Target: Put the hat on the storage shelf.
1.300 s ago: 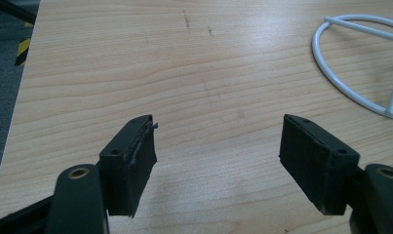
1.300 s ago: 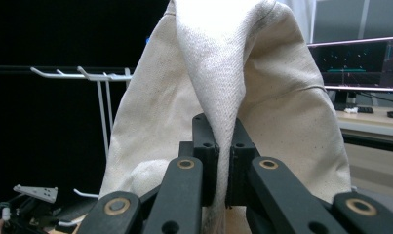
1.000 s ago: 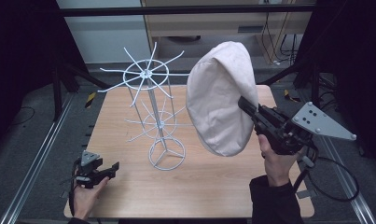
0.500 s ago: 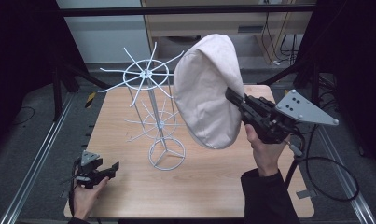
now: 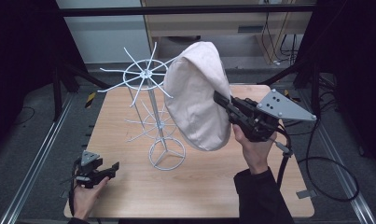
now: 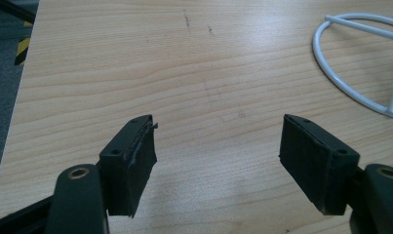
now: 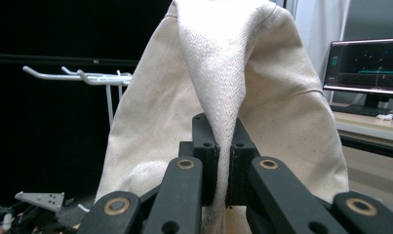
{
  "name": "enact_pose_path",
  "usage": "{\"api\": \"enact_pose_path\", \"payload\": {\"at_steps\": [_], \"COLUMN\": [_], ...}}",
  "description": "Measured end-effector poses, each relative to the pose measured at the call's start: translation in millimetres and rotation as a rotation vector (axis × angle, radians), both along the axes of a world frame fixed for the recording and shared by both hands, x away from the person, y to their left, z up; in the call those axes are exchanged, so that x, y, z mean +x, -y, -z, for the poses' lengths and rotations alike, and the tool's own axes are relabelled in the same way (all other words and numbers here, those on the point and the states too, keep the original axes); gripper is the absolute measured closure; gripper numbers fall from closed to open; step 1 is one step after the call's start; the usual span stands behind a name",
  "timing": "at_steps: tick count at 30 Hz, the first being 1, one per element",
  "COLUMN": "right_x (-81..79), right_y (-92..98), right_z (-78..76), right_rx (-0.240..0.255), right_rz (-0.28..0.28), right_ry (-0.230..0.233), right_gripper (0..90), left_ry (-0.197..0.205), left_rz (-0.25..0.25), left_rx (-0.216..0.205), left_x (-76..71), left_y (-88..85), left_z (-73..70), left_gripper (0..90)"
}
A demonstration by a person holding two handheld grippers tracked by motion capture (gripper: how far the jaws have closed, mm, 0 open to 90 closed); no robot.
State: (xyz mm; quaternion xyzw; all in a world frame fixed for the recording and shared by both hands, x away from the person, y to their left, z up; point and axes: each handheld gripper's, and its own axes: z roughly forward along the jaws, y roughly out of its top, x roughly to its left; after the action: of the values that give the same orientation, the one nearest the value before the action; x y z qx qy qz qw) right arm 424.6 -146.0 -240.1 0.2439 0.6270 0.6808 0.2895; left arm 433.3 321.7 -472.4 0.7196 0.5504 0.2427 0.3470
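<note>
The cream hat (image 5: 195, 98), pinched in the right gripper (image 5: 221, 99), is hanging directly ahead of that claw, with the white wire rack (image 5: 150, 105) just beyond it, blocking forward travel. Ahead of the left gripper (image 6: 218, 151), bare table (image 6: 184, 73) is lying open; the rack's base ring (image 6: 352, 63) is standing to its right

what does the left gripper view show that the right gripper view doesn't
Left gripper view: the left gripper open over the bare wooden table, with the ring base of the white wire rack at the right edge.

Right gripper view: the right gripper shut on a fold of the cream cloth hat, the rack's hooked arms against the dark, and a monitor.

Both: the same white rack, each a different part.
</note>
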Motion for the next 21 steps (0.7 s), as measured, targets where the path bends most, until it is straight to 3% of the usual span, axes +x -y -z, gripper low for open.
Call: {"api": "enact_pose_path", "payload": {"at_steps": [8,21], "right_x": [5.6,12.2], "right_y": [-1.8,-6.2], "right_z": [12.0,26.1], "right_rx": [0.003,-0.020], "right_rz": [-0.039,-0.052], "right_ry": [-0.040,-0.087], "right_gripper": [85.9,84.9], "left_ry": [-0.003,-0.004], "left_rz": [0.003,0.003], "left_rx": [0.003,0.003], "left_x": [0.1,0.2], "left_y": [0.2,0.3], "left_z": [0.0,0.3], "left_gripper": [28.8,28.8]}}
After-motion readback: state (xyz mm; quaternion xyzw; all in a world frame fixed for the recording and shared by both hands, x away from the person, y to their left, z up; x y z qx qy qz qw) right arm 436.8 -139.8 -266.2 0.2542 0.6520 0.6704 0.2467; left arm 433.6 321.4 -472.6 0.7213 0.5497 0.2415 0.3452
